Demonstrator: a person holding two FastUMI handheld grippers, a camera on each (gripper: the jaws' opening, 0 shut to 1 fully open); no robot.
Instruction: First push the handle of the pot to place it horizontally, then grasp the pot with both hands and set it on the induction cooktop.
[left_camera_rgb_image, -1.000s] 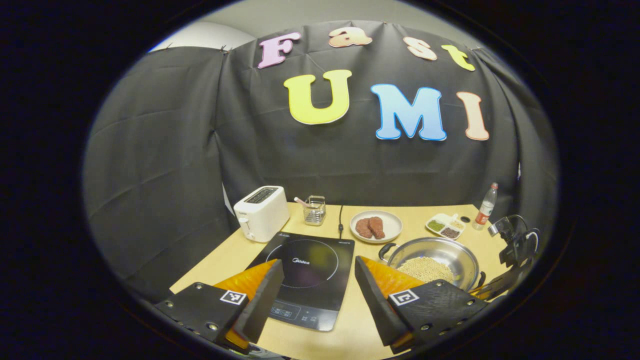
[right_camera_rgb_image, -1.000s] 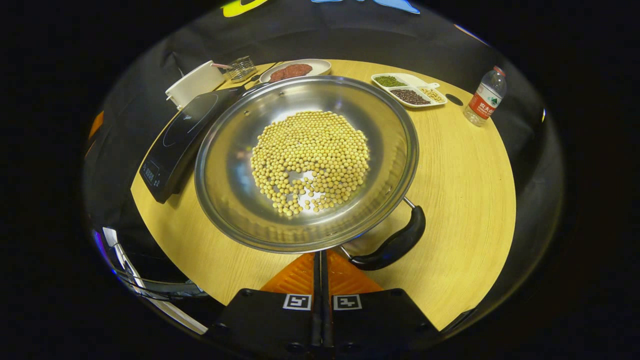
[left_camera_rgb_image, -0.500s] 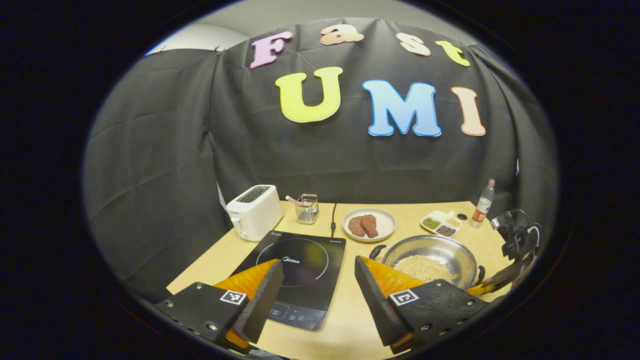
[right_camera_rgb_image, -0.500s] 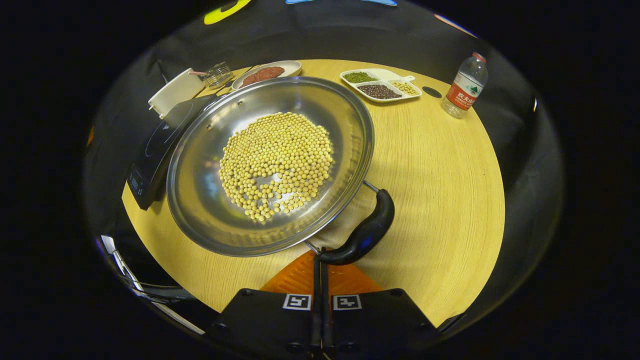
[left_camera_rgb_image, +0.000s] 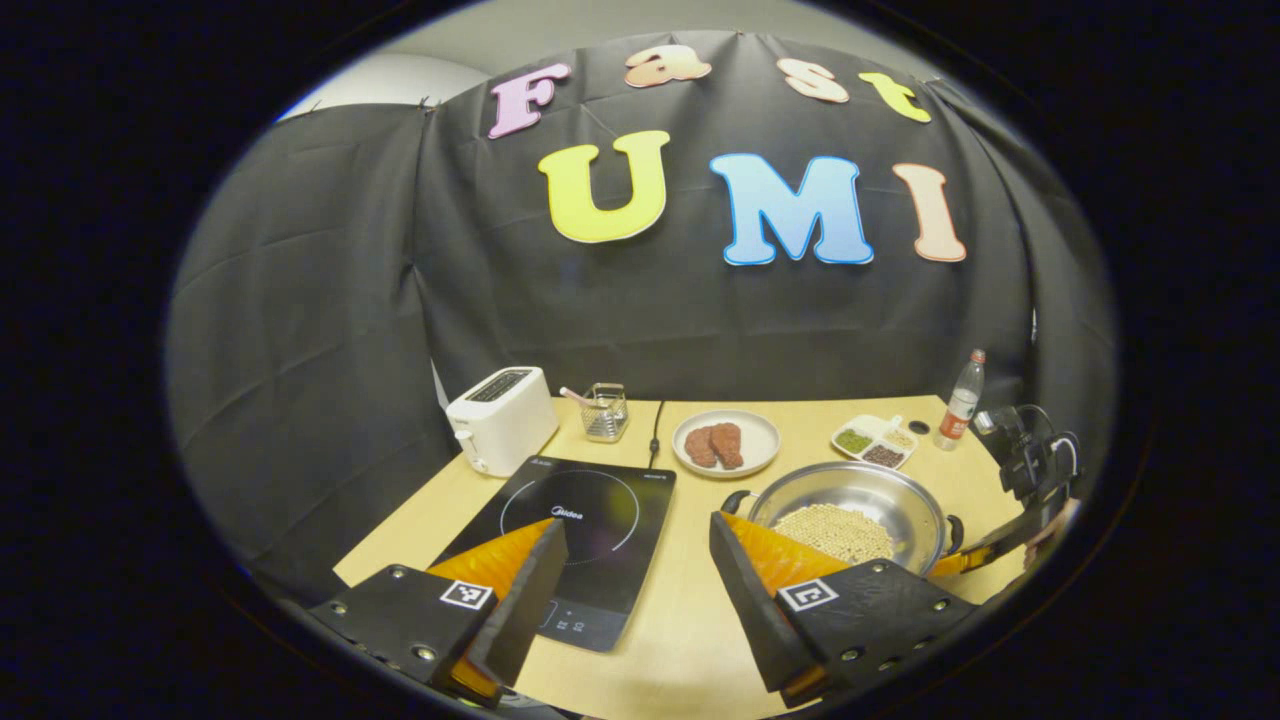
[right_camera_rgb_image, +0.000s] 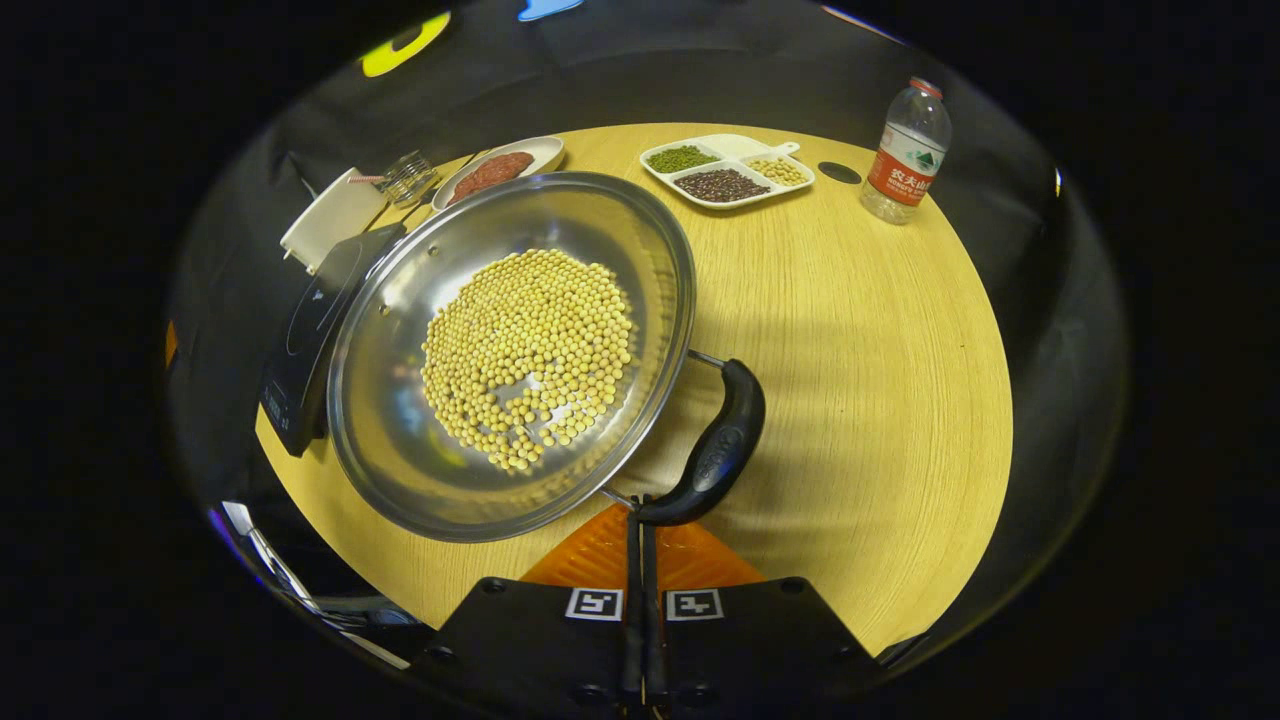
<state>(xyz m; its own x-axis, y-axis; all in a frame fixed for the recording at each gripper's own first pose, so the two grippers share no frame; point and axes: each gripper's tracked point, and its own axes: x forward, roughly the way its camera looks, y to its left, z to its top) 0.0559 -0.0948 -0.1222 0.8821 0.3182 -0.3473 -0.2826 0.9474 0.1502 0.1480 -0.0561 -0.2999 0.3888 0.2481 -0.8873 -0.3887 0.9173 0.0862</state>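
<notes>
A steel pot (right_camera_rgb_image: 400, 420) holding yellow beans stands on the wooden table, right of the black induction cooktop (right_camera_rgb_image: 310, 330). Its near black handle (right_camera_rgb_image: 720, 450) sticks out on the pot's right side. My right gripper (right_camera_rgb_image: 640, 520) is shut, with its tips touching the handle's near end. In the left gripper view the pot (left_camera_rgb_image: 880, 490) is at the right and the cooktop (left_camera_rgb_image: 590, 510) at centre. My left gripper (left_camera_rgb_image: 635, 560) hovers open above the table's front, holding nothing. The right gripper (left_camera_rgb_image: 1000, 545) shows beside the pot's right handle.
At the back of the table stand a white toaster (left_camera_rgb_image: 500, 415), a wire basket (left_camera_rgb_image: 603, 410), a plate of meat (left_camera_rgb_image: 725, 443), a divided dish of beans (left_camera_rgb_image: 870, 440) and a water bottle (left_camera_rgb_image: 960, 400). A cable runs from the cooktop to the back edge.
The shut right gripper has come against the handle's end, and the pot has swung, its handle now pointing more away from me. The left gripper has drawn back slightly.
</notes>
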